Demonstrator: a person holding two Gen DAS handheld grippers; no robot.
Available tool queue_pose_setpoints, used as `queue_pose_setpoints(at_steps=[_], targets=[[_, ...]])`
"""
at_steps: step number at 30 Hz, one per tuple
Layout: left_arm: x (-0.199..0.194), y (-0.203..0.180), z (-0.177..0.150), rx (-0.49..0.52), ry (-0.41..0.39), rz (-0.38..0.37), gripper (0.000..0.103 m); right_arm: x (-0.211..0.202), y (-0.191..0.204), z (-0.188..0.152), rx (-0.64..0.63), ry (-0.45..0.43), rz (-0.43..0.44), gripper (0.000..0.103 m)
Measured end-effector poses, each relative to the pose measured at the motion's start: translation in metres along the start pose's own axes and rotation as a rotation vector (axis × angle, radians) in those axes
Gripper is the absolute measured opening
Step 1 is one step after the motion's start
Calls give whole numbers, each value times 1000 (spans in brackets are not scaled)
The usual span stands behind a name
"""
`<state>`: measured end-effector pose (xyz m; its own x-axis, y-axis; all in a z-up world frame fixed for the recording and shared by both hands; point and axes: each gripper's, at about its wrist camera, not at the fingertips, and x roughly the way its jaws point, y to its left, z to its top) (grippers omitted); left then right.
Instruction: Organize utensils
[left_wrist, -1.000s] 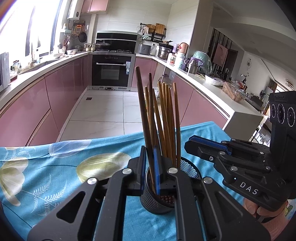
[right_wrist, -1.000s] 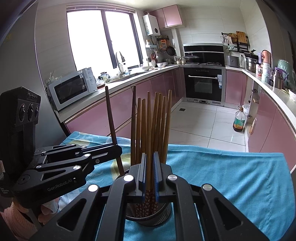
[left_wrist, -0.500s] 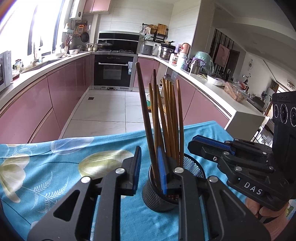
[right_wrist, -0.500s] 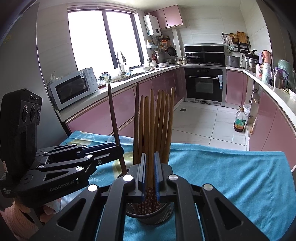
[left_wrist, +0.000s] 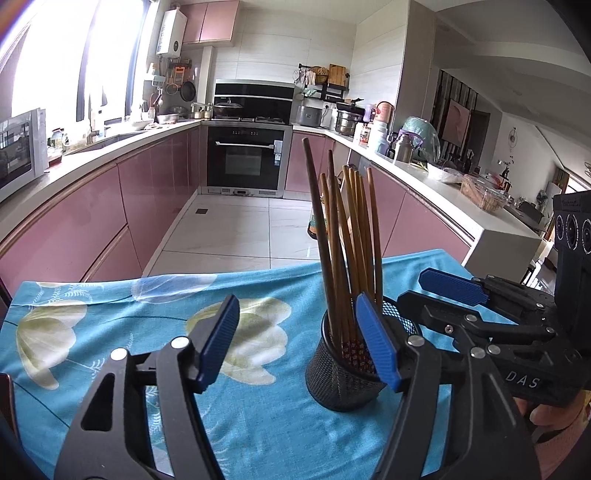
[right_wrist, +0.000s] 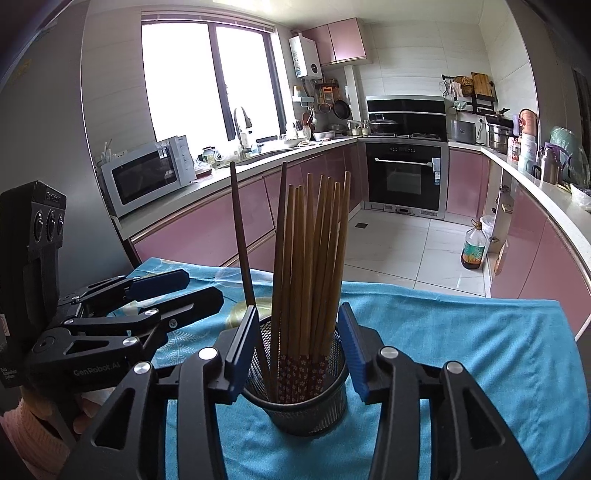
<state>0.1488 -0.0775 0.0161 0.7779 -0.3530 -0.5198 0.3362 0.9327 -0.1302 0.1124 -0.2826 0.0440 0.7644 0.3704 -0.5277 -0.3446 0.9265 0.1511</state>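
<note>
A table draped in a blue floral tablecloth is seen at the near end of a kitchen lined with pink cabinets, and it is used as the work surface. Towards the cloth's right side a black mesh holder is stood upright, so that utensils can be kept on end. Inside it the chopsticks are gathered: a bunch of light wooden ones with patterned ends, packed close and nearly vertical, and two darker ones, of which one is leaned away to the left against the rim. The left gripper is held just left of the holder, its jaws having just been opened wide; nothing is pinched, and only its right pad is set near the holder's rim. The right gripper is placed directly behind the holder, its jaws also just opened to a moderate gap that frames the holder's upper part, with the sticks between the pads but not pressed. It is judged that the sticks have been released into the holder and that this step is nearly done.
</note>
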Motion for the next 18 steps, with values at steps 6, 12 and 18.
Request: queue_pose_setpoints(at_steps=[6, 12, 18], targets=[[-23, 6, -11, 4, -55, 61, 94, -7, 2, -9, -5, -23, -15, 62], [-49, 14, -25, 9, -128, 142, 98, -18, 1, -19, 4, -64, -23, 84], [-79, 23, -37, 0, -203, 192, 98, -36, 9, -29, -24, -146, -56, 97]])
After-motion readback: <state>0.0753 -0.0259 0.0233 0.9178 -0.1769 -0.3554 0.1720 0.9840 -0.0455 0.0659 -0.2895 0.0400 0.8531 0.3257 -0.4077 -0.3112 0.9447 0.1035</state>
